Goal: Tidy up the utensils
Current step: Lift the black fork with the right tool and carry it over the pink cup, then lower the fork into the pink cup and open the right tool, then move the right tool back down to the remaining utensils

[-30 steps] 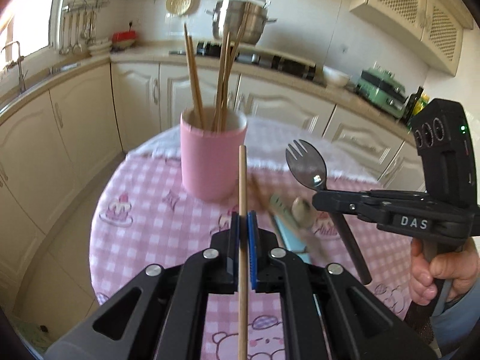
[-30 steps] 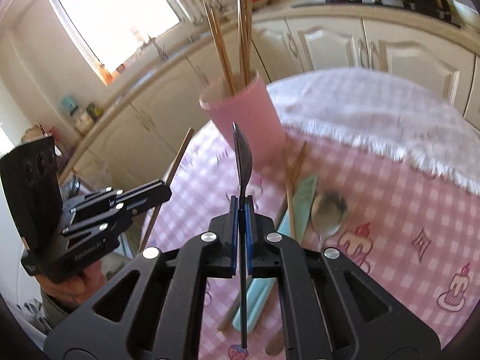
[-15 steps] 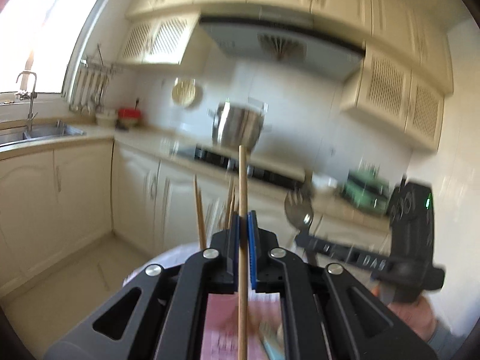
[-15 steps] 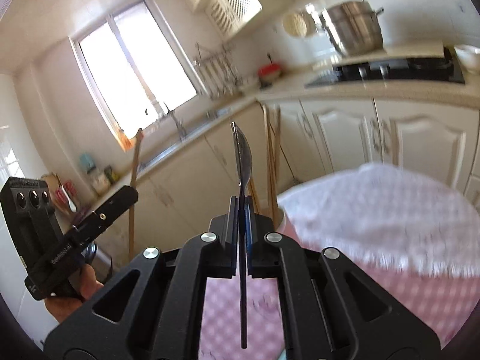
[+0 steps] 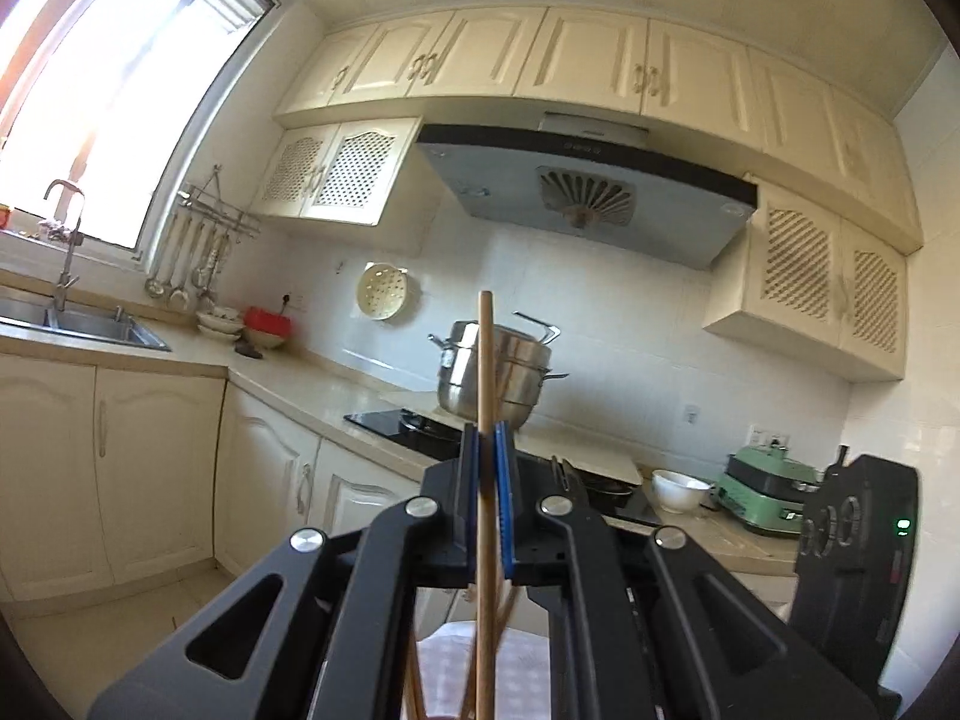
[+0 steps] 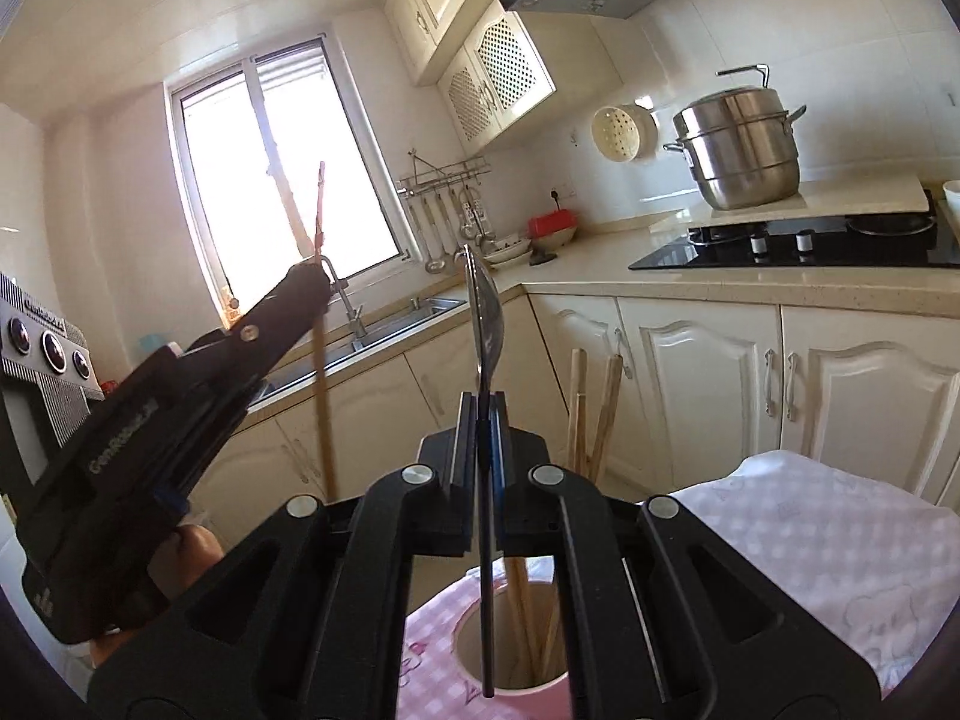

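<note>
Both hand-held grippers have lifted since earlier: left hand-held gripper (image 5: pixel 487 492) clamped tight on a chopstick (image 5: pixel 485 420), right hand-held gripper (image 6: pixel 478 456) clamped on a spoon (image 6: pixel 485 324), over the pink cup (image 6: pixel 510 684) on the bench (image 6: pixel 840 546).

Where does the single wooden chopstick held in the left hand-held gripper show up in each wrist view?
Left wrist view: the chopstick stands upright at centre, clamped in the left hand-held gripper.
Right wrist view: it is at left of centre, slightly tilted, running through the tip of that hand-held gripper against the bright window.
Shared landmark: the steel steamer pot on the counter by the stove.
</note>
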Tool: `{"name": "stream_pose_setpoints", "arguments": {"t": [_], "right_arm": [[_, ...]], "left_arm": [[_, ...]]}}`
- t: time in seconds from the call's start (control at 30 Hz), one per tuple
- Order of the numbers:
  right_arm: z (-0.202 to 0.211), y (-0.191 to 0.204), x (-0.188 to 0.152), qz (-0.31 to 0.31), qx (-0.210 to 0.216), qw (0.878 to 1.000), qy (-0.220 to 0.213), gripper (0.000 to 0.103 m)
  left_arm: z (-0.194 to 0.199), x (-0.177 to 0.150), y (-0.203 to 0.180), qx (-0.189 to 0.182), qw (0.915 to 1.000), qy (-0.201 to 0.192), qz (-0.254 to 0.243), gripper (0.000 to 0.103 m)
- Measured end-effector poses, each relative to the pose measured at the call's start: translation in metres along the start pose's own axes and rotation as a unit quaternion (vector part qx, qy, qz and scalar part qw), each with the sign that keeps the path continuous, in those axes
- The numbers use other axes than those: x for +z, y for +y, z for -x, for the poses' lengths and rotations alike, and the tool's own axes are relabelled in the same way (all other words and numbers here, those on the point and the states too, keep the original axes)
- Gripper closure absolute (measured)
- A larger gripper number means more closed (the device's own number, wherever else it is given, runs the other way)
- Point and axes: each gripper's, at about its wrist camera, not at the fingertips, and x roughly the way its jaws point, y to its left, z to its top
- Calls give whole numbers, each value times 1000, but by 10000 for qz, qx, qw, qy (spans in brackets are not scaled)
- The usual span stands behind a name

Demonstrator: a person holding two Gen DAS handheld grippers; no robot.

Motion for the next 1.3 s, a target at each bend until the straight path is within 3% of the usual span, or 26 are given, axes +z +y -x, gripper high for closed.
{"name": "stream_pose_setpoints", "arguments": {"t": [0.23, 0.63, 0.67, 0.73, 0.77, 0.8, 0.93, 1.0, 1.07, 1.3], "right_arm": [[-17, -17, -20, -77, -91, 9999, 68, 98], [-18, -20, -34, -53, -205, 9991, 377, 97], [-16, -19, -35, -61, -200, 9990, 402, 97], [-7, -17, -34, -34, -235, 9989, 401, 81], [-3, -16, -33, -45, -260, 9990, 361, 48], [8, -14, -31, -76, -345, 9991, 226, 22], [32, -9, -23, -41, -392, 9992, 105, 21], [47, -9, -19, -21, -482, 9988, 56, 11], [57, -10, -16, -16, -568, 9984, 47, 6], [93, -26, -10, -225, -841, 9961, 166, 6]], "left_arm": [[-28, -30, 25, 238, 9993, 132, 250, 98], [-23, -46, 35, 288, 9988, 307, 268, 97], [-21, -45, 34, 290, 9987, 329, 241, 93], [-13, -41, 30, 272, 9991, 300, 132, 66], [-9, -39, 28, 295, 9991, 273, 106, 44], [-5, -37, 27, 303, 9992, 258, 97, 29], [15, -25, 16, 345, 9991, 257, -59, 11], [26, -19, 9, 402, 9987, 262, -158, 5], [36, -13, 2, 478, 9982, 288, -236, 4], [64, -8, -23, 780, 9937, 598, -543, 4]]}}
